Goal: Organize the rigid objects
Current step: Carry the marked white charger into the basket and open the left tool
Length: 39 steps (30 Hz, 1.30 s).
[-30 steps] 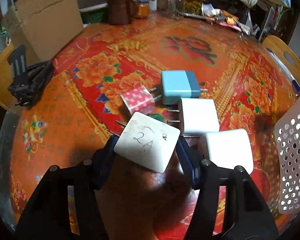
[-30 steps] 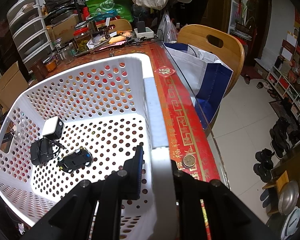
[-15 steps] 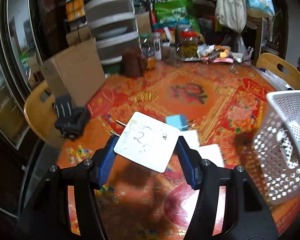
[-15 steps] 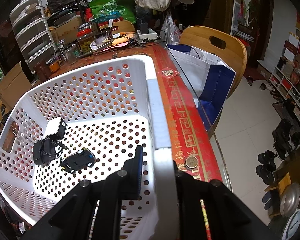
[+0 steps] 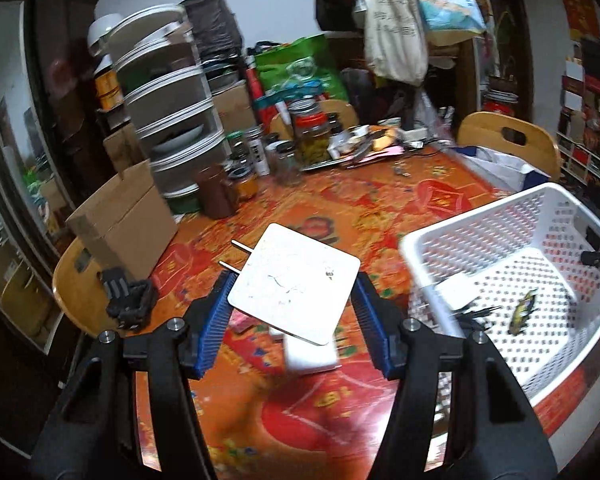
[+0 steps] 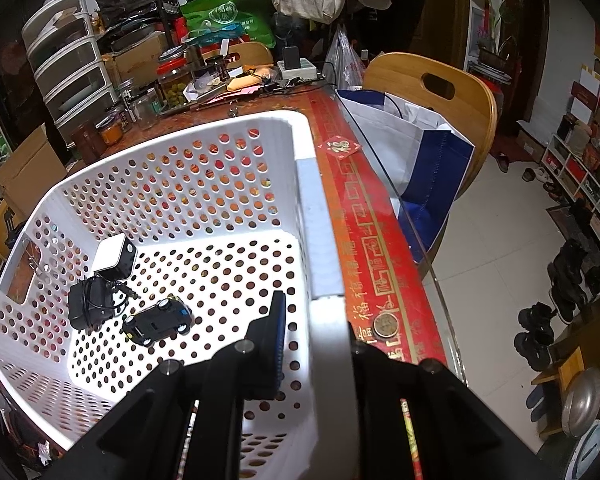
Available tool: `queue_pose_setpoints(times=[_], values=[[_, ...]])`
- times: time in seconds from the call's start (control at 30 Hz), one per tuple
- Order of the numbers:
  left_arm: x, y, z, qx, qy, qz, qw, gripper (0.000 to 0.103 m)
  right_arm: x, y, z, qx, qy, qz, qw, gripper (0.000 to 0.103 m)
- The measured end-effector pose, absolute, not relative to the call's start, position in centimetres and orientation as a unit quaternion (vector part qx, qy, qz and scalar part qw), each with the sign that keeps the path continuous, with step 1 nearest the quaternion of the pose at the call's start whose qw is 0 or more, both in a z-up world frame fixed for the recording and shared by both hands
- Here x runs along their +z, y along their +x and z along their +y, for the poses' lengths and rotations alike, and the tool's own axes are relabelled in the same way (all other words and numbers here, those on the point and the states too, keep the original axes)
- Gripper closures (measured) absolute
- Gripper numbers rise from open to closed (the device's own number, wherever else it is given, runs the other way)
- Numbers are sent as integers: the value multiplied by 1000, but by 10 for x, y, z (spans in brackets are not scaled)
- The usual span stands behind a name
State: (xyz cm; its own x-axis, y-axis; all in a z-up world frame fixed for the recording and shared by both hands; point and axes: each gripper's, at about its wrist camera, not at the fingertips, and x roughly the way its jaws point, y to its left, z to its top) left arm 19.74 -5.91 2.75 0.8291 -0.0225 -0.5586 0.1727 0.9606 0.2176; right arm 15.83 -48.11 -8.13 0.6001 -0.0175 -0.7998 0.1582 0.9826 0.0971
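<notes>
My left gripper [image 5: 292, 304] is shut on a flat white charger [image 5: 294, 282] with two prongs pointing left, held high above the table. A white perforated basket [image 5: 440, 236] stands to its right. Another white charger [image 5: 310, 354] lies on the table below. My right gripper [image 6: 312, 344] is shut on the basket's right wall [image 6: 320, 240]. Inside the basket lie a white charger cube [image 6: 114, 256], a black adapter [image 6: 88, 306] and a black toy car [image 6: 158, 320].
The table has a red floral cloth [image 5: 340, 208]. A cardboard box [image 5: 124, 216], a black object [image 5: 128, 296], jars [image 5: 312, 140] and drawers [image 5: 168, 120] stand at the left and back. A wooden chair [image 6: 432, 88] and a blue-white bag [image 6: 420, 152] are off the table's right edge.
My left gripper has lifted the white charger up from the group of chargers and swung right toward the basket. My right gripper keeps its hold on the basket wall.
</notes>
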Motion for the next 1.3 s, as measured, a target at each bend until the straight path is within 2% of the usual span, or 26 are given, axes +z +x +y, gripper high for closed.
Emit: queue_pose_setpoints(times=[0.13, 0.23, 0.5, 0.67, 1.13, 1.17, 1.2, 1.27, 1.3], values=[[37, 196, -107, -93, 150, 296, 939, 46, -82, 158, -482, -48, 80, 444, 891, 90], [32, 207, -152, -137, 162, 339, 916, 46, -82, 158, -482, -48, 81, 444, 891, 90], [-29, 250, -254, -186, 245, 468, 828, 46, -82, 159, -482, -48, 83, 443, 891, 90], [-65, 269, -288, -208, 283, 532, 771, 46, -82, 159, -482, -47, 84, 442, 892, 90], [-103, 289, -324, -207, 342, 547, 736, 45, -83, 159, -481, -43, 83, 443, 892, 89], [-103, 289, -324, -208, 343, 546, 735, 41, -83, 159, -481, -44, 82, 444, 891, 89], [-103, 289, -325, -211, 346, 544, 735, 29, -83, 159, -480, -44, 82, 444, 891, 89], [-97, 288, -323, -210, 350, 525, 747, 22, -82, 158, -480, -44, 82, 445, 891, 89], [-89, 287, -317, -211, 342, 513, 758, 22, -82, 158, -480, -44, 81, 445, 891, 89]])
